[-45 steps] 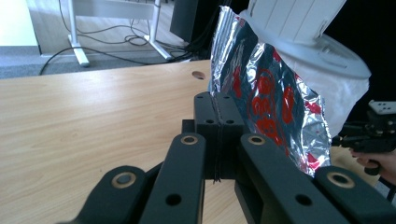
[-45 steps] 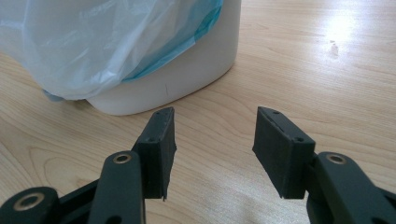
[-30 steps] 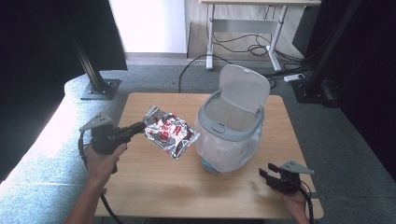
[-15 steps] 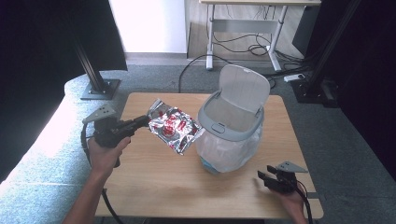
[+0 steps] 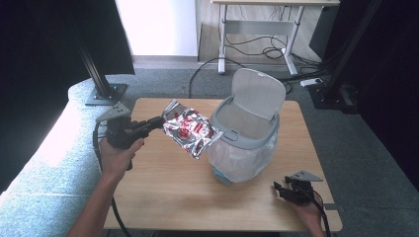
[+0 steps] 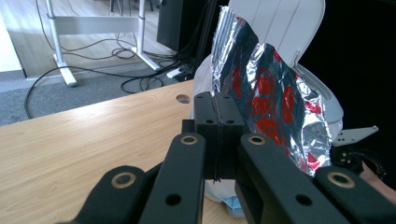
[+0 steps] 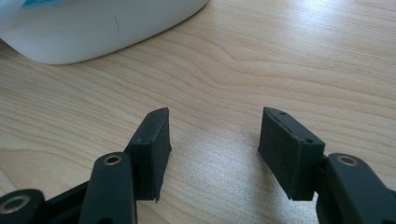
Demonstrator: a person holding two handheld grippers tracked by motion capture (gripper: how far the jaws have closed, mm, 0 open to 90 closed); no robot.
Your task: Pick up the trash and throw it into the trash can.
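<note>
Above the left half of the tabletop (image 5: 163,197), the left gripper (image 5: 157,122) has its jaws pressed fully together on one edge of a crinkled silver snack bag (image 5: 190,132) printed in red; the bag hangs clear of the wood, its far end just beside the rim of the open grey bin (image 5: 247,131), whose lid (image 5: 258,93) stands tipped back. Compared with a second ago the bag sits higher and closer to the bin's mouth, while the bin has kept its place; I judge the carry nearly done, with only the last reach over the opening and the release left. Near the front right corner the right gripper (image 5: 277,188) lies low over the wood; its jaws have just been opening and now stand well apart with nothing between them, so that hand looks idle for this step.

From the left gripper view the pinch is plain: both pads (image 6: 218,135) meet on the foil's edge, the bag (image 6: 266,93) rising in front of the white lid (image 6: 280,23); the high view is too distant for that detail. From the right gripper view the empty gap over bare wood (image 7: 280,60) is clear, with the bin's pale bag-lined base (image 7: 93,28) near at upper left; the high view alone gives how bag and opening stand to each other.
</note>
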